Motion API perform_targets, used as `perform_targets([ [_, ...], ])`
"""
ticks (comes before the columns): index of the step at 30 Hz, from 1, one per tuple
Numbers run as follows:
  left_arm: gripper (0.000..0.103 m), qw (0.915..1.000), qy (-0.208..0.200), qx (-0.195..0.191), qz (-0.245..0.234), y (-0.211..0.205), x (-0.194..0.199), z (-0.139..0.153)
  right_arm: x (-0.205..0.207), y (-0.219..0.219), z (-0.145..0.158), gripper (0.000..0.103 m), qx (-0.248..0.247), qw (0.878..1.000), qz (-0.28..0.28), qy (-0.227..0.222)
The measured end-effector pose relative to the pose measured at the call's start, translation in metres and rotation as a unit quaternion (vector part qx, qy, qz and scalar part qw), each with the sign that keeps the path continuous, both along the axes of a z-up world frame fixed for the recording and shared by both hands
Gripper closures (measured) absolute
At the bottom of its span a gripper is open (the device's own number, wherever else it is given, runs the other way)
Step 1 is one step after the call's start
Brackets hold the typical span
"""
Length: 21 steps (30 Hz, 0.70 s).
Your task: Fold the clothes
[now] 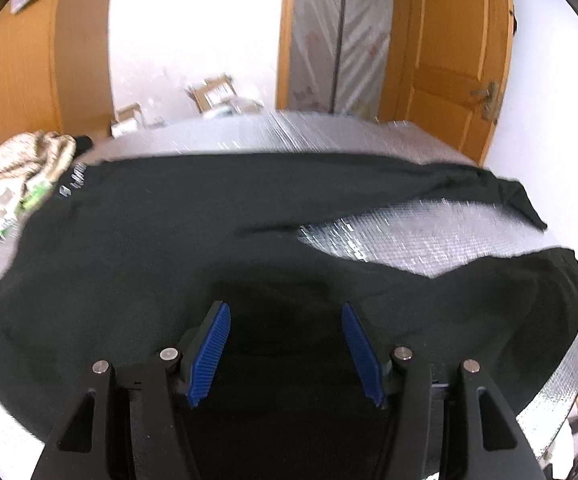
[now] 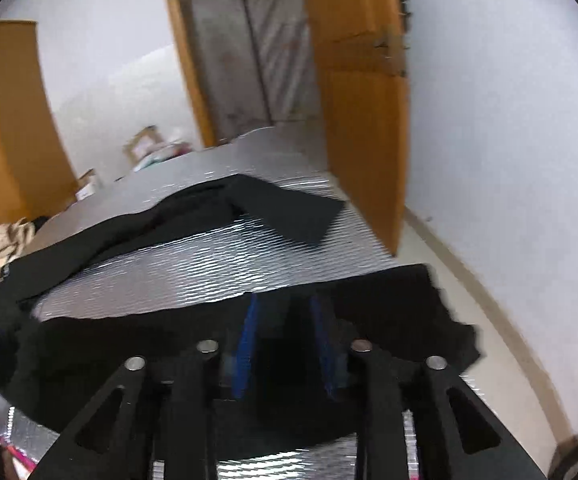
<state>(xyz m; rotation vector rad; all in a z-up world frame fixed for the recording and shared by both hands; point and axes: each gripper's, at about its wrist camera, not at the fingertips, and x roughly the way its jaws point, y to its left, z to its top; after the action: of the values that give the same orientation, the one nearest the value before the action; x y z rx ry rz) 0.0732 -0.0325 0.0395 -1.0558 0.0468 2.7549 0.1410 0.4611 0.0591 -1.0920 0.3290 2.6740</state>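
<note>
A: The black trousers [image 1: 137, 248] lie spread across the silver-foil bench [image 1: 429, 236], waist end toward the heap of light clothes [image 1: 21, 176], both legs running away from that heap. The legs are parted, with a wedge of bare foil between them.

B: And the tools?

A: The left tool [image 1: 285, 344] hovers over the trousers' near side, blue pads wide apart, nothing between them. The right tool [image 2: 285, 344] is at the near leg, far from the heap; its pads stand a little apart with dark cloth around them, but the view is blurred, so I cannot tell whether it grips.

B: So which stage is this?

A: It fits either laying the trousers flat or starting to bring one leg onto the other. Either way, the far leg's cuff [image 2: 309, 212] lies crooked, angled off from its leg.

B: Advice for doing it well?

A: I'd say take hold at the seam edge rather than mid-fabric, keep both tools level so the cloth stays taut, and line the legs up edge to edge, so no foil shows between them.
</note>
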Motion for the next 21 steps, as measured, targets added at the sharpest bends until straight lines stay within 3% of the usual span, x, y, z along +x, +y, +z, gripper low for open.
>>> perform_targets([
  [2, 0.044, 0.9996, 0.009, -0.012, 0.023, -0.013, 0.001, 0.004, -0.012, -0.012, -0.004, 0.066, -0.005, 1.0, 0.027, -0.012],
  [5, 0.044, 0.9972, -0.014, -0.009, 0.073, -0.047, -0.003, -0.002, -0.023, -0.021, -0.019, 0.066, 0.008, 0.999, 0.025, -0.041],
  [14, 0.044, 0.982, -0.004, 0.018, 0.188, -0.139, 0.003, -0.003, -0.043, -0.1, -0.006, 0.064, -0.001, 0.992, 0.129, 0.009],
  [21, 0.044, 0.9642, 0.02, 0.072, 0.254, -0.206, 0.019, 0.014, -0.06, -0.153, -0.01, 0.064, -0.024, 0.981, 0.191, 0.016],
])
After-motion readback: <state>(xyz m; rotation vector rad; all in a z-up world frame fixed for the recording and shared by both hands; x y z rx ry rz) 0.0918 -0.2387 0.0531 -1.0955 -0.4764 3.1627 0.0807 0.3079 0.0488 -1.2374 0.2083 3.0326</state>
